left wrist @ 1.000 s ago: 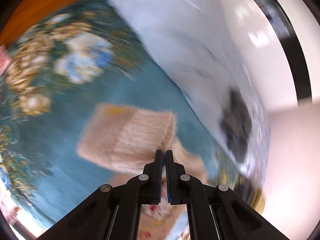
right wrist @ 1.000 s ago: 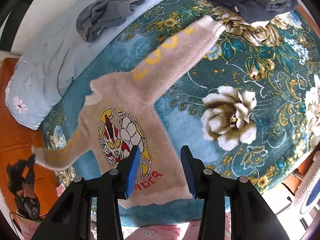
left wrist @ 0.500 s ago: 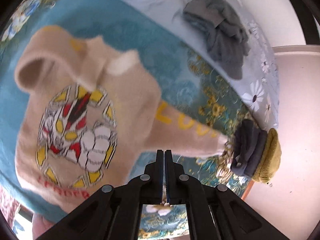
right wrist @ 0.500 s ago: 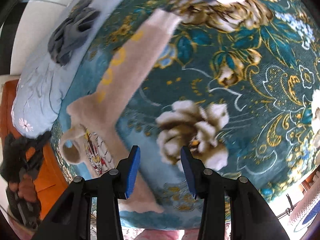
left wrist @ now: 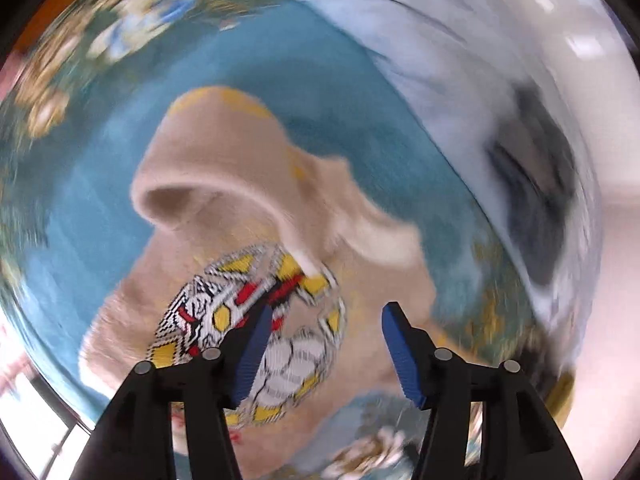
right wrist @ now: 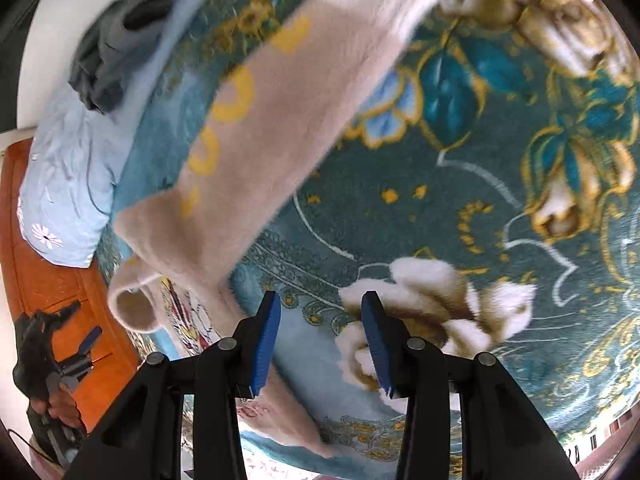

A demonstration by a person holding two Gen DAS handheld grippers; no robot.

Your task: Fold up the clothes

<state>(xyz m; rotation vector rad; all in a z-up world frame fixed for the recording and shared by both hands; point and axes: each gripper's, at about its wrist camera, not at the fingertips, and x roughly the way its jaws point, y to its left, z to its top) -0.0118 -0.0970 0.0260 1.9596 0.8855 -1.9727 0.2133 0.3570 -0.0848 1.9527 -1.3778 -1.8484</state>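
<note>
A beige fuzzy sweater (left wrist: 248,184) with a red, yellow and white cartoon print (left wrist: 256,320) lies on a teal floral blanket (left wrist: 100,184). One sleeve is folded over its chest with the cuff opening up. My left gripper (left wrist: 324,356) is open and empty just above the print. In the right wrist view the other sleeve (right wrist: 280,120), with yellow letters, stretches away flat. My right gripper (right wrist: 320,344) is open and empty above the blanket (right wrist: 460,184), beside the sweater's body. The left gripper (right wrist: 68,356) shows there at the far left.
A light blue quilt (right wrist: 64,184) lies along the bed's far side with a grey garment (right wrist: 116,48) crumpled on it. An orange wooden bed frame (right wrist: 44,280) borders the left. The left wrist view is motion-blurred.
My left gripper has opened and moved down close over the sweater's print; the folded sleeve lies released. My right gripper has moved closer to the blanket near the outstretched sleeve.
</note>
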